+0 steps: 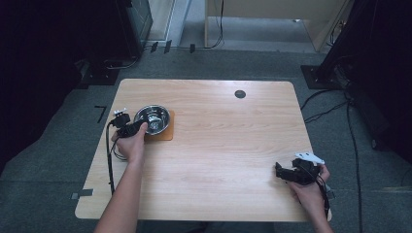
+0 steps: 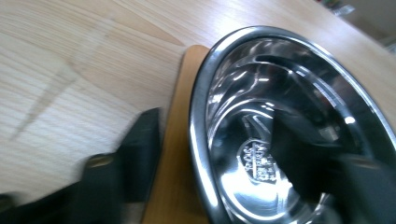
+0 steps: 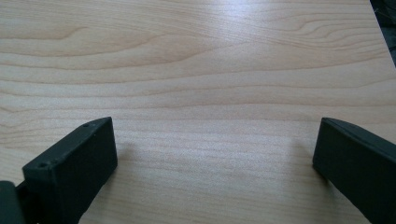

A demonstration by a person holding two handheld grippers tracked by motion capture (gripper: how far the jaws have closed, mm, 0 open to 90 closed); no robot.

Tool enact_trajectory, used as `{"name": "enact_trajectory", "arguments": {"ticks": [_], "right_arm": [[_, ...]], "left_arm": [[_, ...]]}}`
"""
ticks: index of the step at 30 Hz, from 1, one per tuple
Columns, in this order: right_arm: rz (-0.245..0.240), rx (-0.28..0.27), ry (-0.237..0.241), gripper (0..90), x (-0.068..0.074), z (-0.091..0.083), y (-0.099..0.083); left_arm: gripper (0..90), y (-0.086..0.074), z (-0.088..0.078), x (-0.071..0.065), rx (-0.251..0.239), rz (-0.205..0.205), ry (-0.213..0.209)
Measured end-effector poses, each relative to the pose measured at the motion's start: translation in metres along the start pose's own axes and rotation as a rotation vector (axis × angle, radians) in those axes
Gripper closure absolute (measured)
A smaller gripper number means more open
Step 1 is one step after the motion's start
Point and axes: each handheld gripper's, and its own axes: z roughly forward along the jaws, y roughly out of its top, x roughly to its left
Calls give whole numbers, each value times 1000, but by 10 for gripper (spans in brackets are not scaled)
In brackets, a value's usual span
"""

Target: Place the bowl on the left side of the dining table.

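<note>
A shiny steel bowl (image 1: 152,119) sits on a thin orange-brown mat (image 1: 165,133) at the table's left side. My left gripper (image 1: 141,125) is at the bowl's near-left rim. In the left gripper view the bowl (image 2: 243,93) is close up, and my gripper (image 2: 215,135) straddles its rim: one jaw stands outside over the mat (image 2: 180,140), the other inside the bowl, with a wide gap between them. My right gripper (image 1: 279,170) rests low near the table's front right. Its jaws are spread wide over bare wood, and the gripper (image 3: 215,135) holds nothing.
The light wooden table (image 1: 223,145) has a round dark cable hole (image 1: 240,94) near its far edge. Cables (image 1: 335,109) lie on the grey floor at the right, and dark equipment stands at both back corners.
</note>
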Motion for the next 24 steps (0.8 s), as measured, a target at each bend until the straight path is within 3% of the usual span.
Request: {"name": "enact_trajectory", "arguments": {"ticks": [1, 2, 5, 13, 15, 24], "right_arm": [[0, 0, 0, 0, 0, 0, 0], [0, 0, 0, 0, 0, 0, 0], [0, 0, 0, 0, 0, 0, 0], [0, 0, 0, 0, 0, 0, 0], [0, 0, 0, 0, 0, 0, 0], [0, 0, 0, 0, 0, 0, 0]], "left_arm": [[103, 0, -2, 0, -7, 11, 11], [86, 1, -6, -1, -22, 34, 35], [18, 1, -13, -3, -35, 60, 14], [18, -3, -32, -9, -81, 125, 26], [18, -3, -34, -9, -86, 123, 31], [18, -17, -55, -11, -121, 170, 0]]}}
